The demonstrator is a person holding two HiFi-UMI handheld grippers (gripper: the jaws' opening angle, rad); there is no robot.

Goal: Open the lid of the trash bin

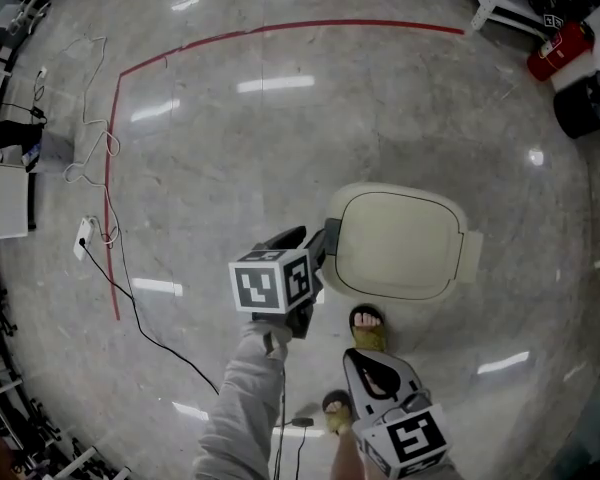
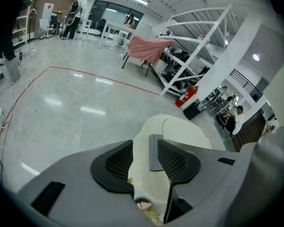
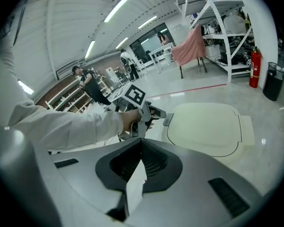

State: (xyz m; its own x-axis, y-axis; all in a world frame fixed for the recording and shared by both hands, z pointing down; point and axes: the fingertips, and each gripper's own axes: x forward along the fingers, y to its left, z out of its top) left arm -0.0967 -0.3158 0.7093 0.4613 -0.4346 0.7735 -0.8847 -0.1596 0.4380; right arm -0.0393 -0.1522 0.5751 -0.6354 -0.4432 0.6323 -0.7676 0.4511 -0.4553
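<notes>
The cream trash bin [image 1: 400, 243] stands on the floor with its lid [image 3: 206, 126] down. A small grey tab [image 2: 155, 151] sticks out of the lid's left edge. My left gripper [image 1: 325, 240] is at that edge, angled downward; in the left gripper view its jaws [image 2: 144, 145] are open, with the tab and the bin's rim in the gap and not touching the pads. My right gripper [image 1: 356, 356] hangs nearer to me, in front of the bin and clear of it. Its fingertips [image 3: 141, 143] meet, with nothing held.
A person's two sandalled feet [image 1: 368, 328] stand just in front of the bin. A red tape line [image 1: 280, 30] runs across the floor, with cables and a power strip [image 1: 84, 236] to the left. A fire extinguisher [image 1: 560, 50] and a black bin [image 1: 588, 103] sit far right.
</notes>
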